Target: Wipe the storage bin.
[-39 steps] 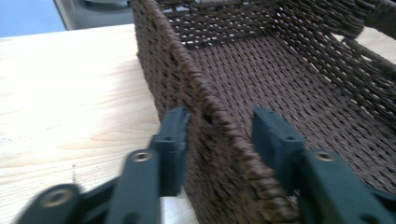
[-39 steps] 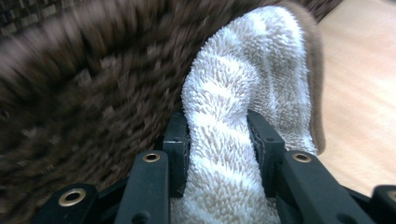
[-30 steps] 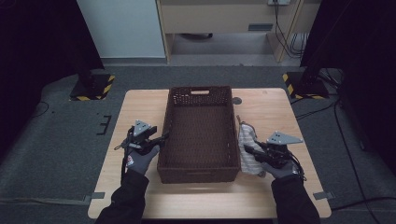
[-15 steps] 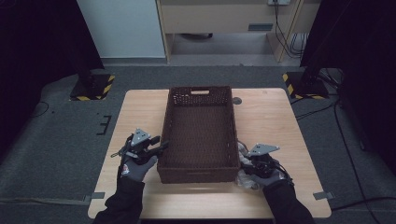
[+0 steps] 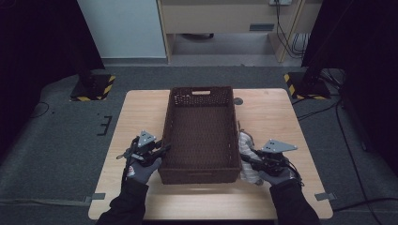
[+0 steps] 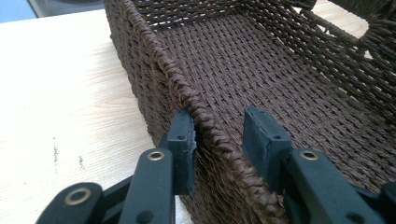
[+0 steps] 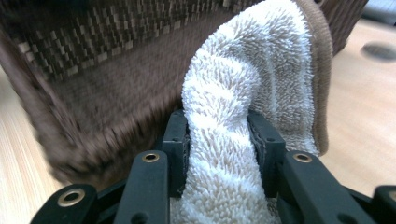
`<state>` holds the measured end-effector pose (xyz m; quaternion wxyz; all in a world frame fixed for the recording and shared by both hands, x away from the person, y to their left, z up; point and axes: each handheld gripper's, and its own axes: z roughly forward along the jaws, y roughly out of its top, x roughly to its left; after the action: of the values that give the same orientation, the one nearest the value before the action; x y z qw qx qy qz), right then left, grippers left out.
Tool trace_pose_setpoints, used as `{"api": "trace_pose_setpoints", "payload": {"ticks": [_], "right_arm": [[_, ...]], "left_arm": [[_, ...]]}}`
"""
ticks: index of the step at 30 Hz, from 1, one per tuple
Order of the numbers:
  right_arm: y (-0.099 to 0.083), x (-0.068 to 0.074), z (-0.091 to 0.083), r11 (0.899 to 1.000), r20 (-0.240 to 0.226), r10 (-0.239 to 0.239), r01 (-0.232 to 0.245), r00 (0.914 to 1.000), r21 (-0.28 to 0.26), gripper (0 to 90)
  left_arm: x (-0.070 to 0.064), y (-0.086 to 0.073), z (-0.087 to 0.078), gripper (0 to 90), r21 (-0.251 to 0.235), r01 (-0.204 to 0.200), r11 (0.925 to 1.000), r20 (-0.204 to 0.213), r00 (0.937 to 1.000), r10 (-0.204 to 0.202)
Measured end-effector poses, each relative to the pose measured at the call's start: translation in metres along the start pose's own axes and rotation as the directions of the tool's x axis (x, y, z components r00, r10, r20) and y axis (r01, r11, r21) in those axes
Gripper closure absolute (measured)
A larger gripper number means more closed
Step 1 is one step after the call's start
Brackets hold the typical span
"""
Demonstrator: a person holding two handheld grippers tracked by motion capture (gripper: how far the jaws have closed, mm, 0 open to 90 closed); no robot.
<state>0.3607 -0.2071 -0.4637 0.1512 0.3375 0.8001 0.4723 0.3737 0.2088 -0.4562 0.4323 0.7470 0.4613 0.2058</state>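
The towel (image 7: 243,93), a white terry cloth with a tan ribbed hem, stands pinched between the jaws of my right gripper (image 7: 218,140); its pile bulges above the jaws and folds over toward the hem on the far side. In the high view the same towel (image 5: 245,145) lies on the desk (image 5: 281,112) just beside the basket's right wall, toward the near end, and my right gripper (image 5: 256,161) holds its near part low over the desk. Whether the cloth touches the basket wall cannot be told from the high view; in the right gripper view it lies close against the blurred weave.

The dark brown wicker basket (image 5: 202,129), rectangular and with a handle slot in its far wall, sits lengthwise in the middle of the desk. My left gripper (image 6: 217,140) straddles the braided rim of its left wall (image 6: 187,88): one jaw stands outside the wall, close against the braid, and the other stands inside over the woven floor, apart from the wall, so the jaws are parted and not clamped. In the high view my left gripper (image 5: 162,149) meets the basket's left wall near its near corner.

Both of my gloved hands enter from the near edge of the pale wooden desk. Grey carpeted floor (image 5: 61,136) surrounds the desk.
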Motion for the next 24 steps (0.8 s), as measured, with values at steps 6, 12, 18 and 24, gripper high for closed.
{"api": "trace_pose_setpoints", "payload": {"ticks": [6,12,18,24], "right_arm": [[-0.018,0.002,0.028,0.982,-0.006,-0.016,0.017,0.9999,0.187,64.9],[-0.012,-0.002,0.023,0.989,-0.002,-0.005,0.005,1.0000,0.151,64.9],[0.009,-0.002,-0.012,0.997,-0.006,0.002,-0.002,1.0000,-0.073,64.9],[0.003,0.002,0.001,1.000,-0.009,-0.025,0.025,0.9996,0.002,64.9]], "left_arm": [[0.000,0.002,0.000,68.6,-0.002,0.035,0.9994,-0.032,0.9989,-0.035],[0.003,0.003,0.002,69.3,-0.010,0.033,0.9994,-0.040,0.9986,-0.034],[0.004,0.005,0.004,69.7,-0.014,0.037,0.9992,-0.058,0.9976,-0.038],[0.006,0.006,0.007,69.7,-0.020,0.048,0.9987,-0.068,0.9965,-0.049]]}}
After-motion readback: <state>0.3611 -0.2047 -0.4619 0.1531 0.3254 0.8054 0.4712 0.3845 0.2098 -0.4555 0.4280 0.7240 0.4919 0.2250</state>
